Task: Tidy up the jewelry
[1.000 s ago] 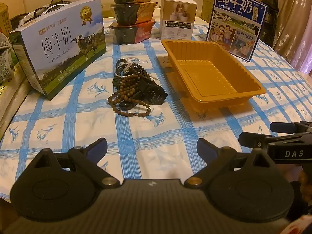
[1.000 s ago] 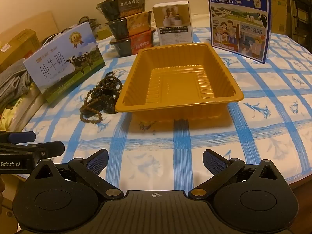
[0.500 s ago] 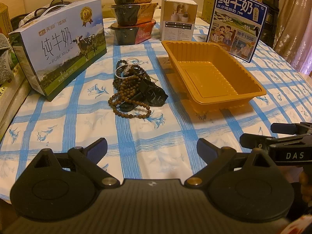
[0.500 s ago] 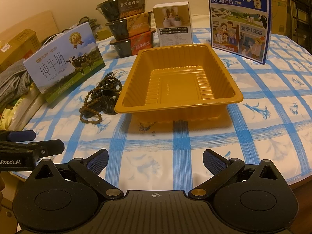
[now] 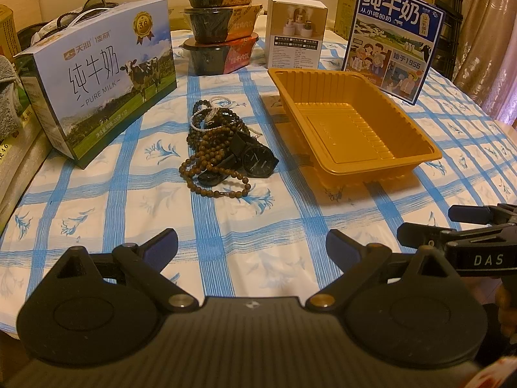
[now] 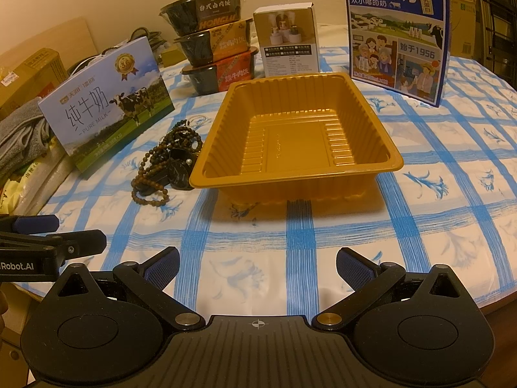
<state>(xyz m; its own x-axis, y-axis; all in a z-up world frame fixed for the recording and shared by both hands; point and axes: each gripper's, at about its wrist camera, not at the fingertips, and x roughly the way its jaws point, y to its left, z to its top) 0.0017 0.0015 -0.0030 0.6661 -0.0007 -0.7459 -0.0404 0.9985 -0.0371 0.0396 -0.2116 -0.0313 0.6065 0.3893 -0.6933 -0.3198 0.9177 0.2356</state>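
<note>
Both the left gripper [image 5: 252, 247] and right gripper [image 6: 258, 266] hold their fingers wide apart, gripping nothing. The left view shows the watch [image 5: 260, 161] face and beads [image 5: 210, 152] clearly; in the right view the orange tray [image 6: 392, 161] partly hides them.

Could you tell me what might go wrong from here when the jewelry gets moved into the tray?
1. The bead strands, black watch and thin silver chain lie tangled in one pile, so a pinch on one could drag the others along or drop them midway.
2. The orange tray looks light; a snagged strand might shift or tip it.
3. Both tools, left and right, are open and close together, so they could collide.
</note>
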